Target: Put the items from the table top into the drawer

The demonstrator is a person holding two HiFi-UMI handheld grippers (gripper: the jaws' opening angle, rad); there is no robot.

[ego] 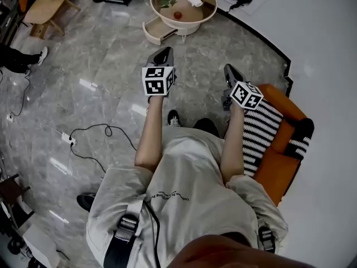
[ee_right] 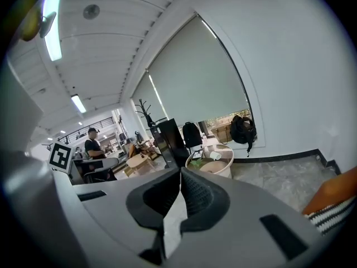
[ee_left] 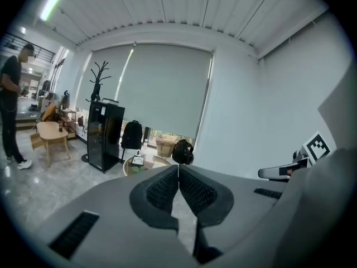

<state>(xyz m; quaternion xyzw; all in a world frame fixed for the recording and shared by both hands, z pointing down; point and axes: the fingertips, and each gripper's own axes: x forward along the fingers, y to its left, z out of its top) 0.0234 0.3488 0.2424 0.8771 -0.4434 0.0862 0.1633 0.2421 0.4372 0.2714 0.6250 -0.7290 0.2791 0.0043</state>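
Left gripper clenched, empty; right gripper clenched, empty | table, red item, open drawer: well ahead of both; left gripper likely nearer

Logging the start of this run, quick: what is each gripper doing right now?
Left gripper: closed, jaws together, nothing between them.
Right gripper: closed, jaws together, empty.
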